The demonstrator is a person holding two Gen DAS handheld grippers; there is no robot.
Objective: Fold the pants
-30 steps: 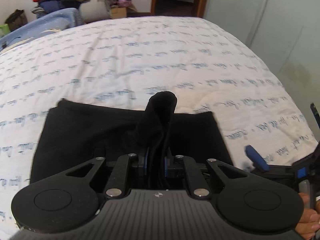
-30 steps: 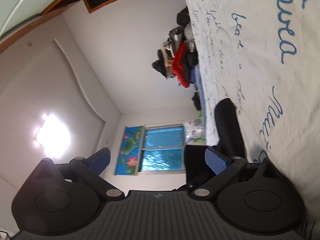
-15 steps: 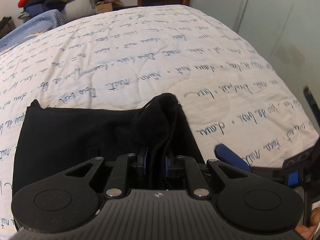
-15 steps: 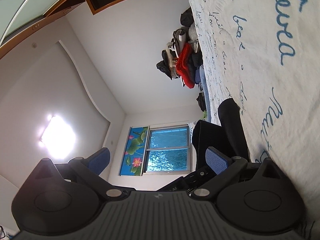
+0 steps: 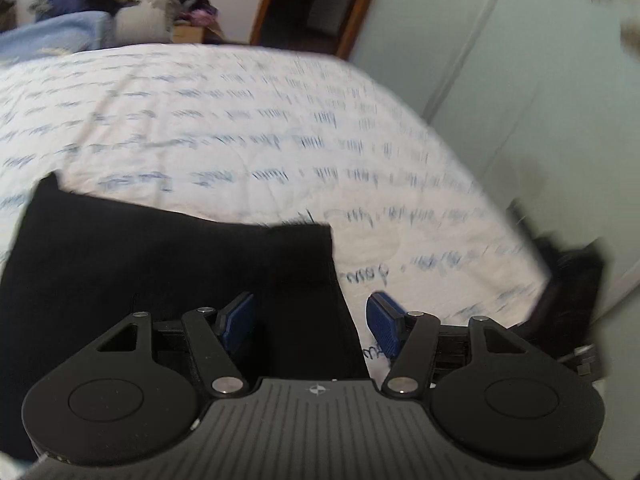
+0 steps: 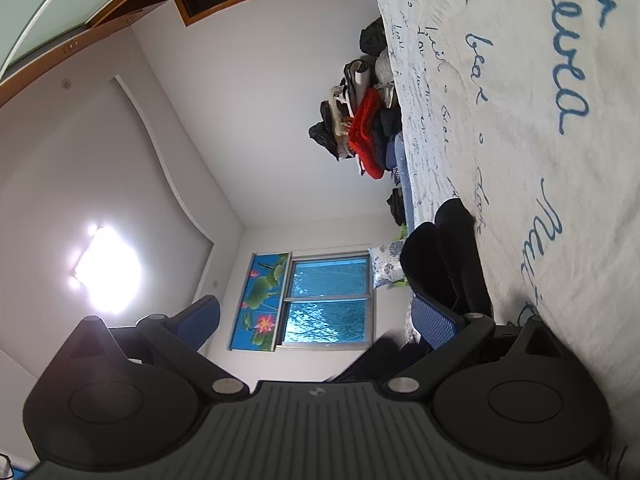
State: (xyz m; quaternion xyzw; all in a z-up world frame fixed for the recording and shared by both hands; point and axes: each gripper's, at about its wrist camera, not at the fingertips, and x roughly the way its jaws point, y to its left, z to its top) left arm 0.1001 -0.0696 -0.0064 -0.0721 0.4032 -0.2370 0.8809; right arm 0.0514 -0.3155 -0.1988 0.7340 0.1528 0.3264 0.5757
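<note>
Through the left wrist view, the left tool (image 5: 310, 320) hangs with its blue pads spread wide and gripping nothing; the black pants (image 5: 168, 280) lie folded flat on the bed (image 5: 248, 128) directly under and ahead of it, reaching past its left pad. Only the right wrist view, rolled sideways, shows the window (image 6: 330, 306) and ceiling light (image 6: 106, 270). There the right tool (image 6: 316, 322) is also spread wide, the pants (image 6: 448, 260) bunched just beyond its right pad.
</note>
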